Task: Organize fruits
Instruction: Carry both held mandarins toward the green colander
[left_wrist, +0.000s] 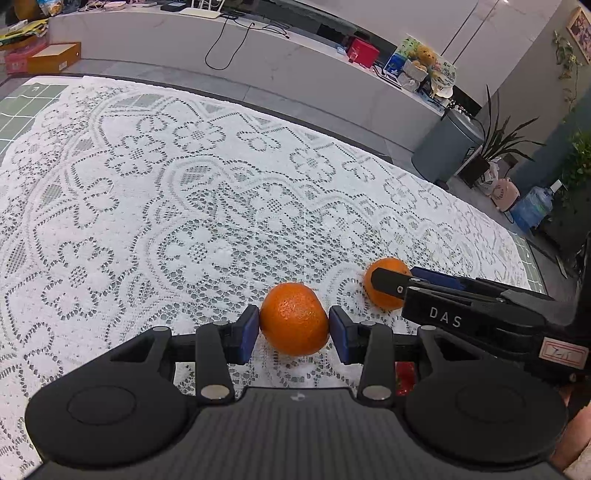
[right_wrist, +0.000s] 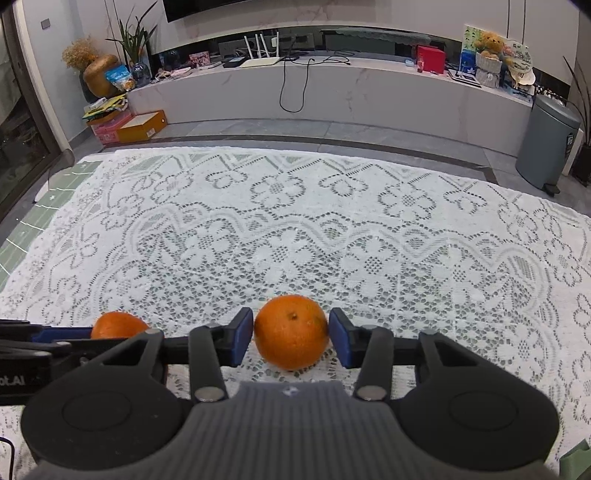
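A: Gripping a round, dimpled orange fruit (left_wrist: 294, 319), the left gripper (left_wrist: 294, 326) has its blue pads closed partway onto the peel, one on each side. Is that how it looks from the other side?

B: Yes. The right gripper (right_wrist: 291, 334) does likewise with a second round orange fruit, stem dimple up (right_wrist: 291, 331): both pads touch its sides, the jaws narrowed to the width of the fruit. Each fruit sits low against the white lace tablecloth (left_wrist: 147, 206).

A: How close are the two?

B: Near each other, with a strip of lace between. In the left view the right gripper's black fingers cross in front of the second fruit (left_wrist: 384, 282). A small red thing (left_wrist: 405, 377) shows behind the left gripper's linkage; I cannot tell what it is.

A: And room?

B: Ahead, the lace lies flat and open, a pierced flower pattern over a green gridded mat (right_wrist: 55, 199) that shows at the left edge. The far edge of the cloth runs straight; beyond it grey floor tiles, then a long pale marble-look bench (right_wrist: 332, 92) and a grey cylindrical pedal bin (right_wrist: 546, 144) at the right.
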